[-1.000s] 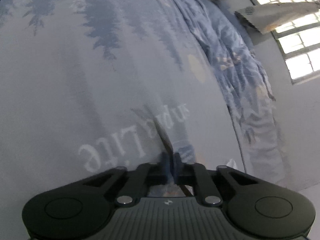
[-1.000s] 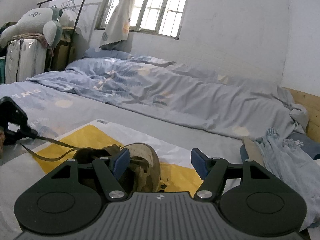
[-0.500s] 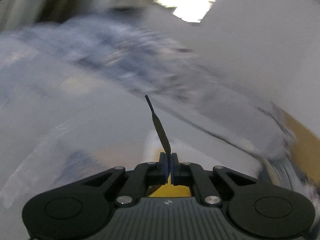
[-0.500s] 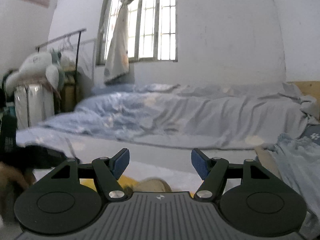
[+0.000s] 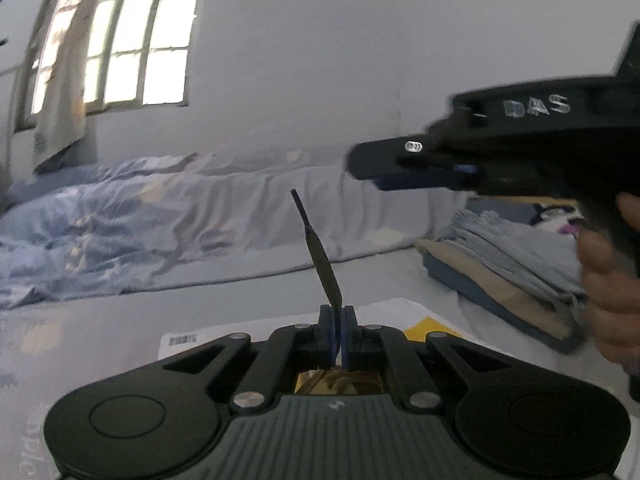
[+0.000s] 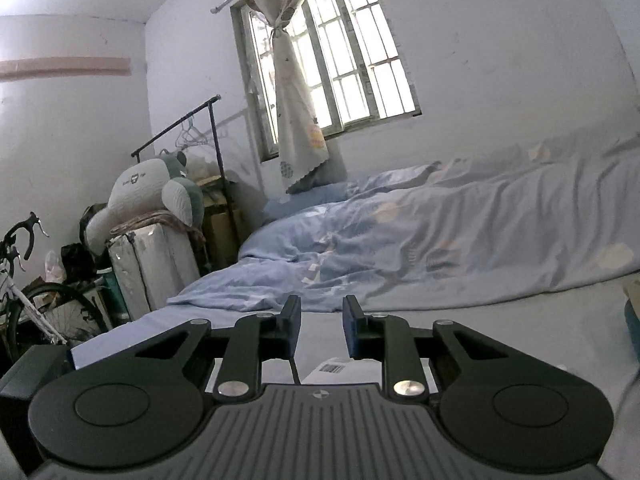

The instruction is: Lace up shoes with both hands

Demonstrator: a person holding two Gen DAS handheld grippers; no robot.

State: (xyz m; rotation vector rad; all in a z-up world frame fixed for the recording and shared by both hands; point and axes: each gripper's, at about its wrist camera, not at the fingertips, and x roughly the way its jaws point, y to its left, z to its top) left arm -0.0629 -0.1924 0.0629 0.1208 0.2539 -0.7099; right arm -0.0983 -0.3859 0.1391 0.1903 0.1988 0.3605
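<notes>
A dark, flat shoelace (image 5: 318,258) with a thin stiff tip stands pinched between the pressed-together pads of the left gripper (image 5: 337,338), its long axis rising and leaning slightly left. Right of the lace, the right gripper (image 6: 319,326) is closing on nothing.

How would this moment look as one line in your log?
left gripper: shut on shoelace | right gripper: closing, nothing between jaws | lacing: unfinished
</notes>
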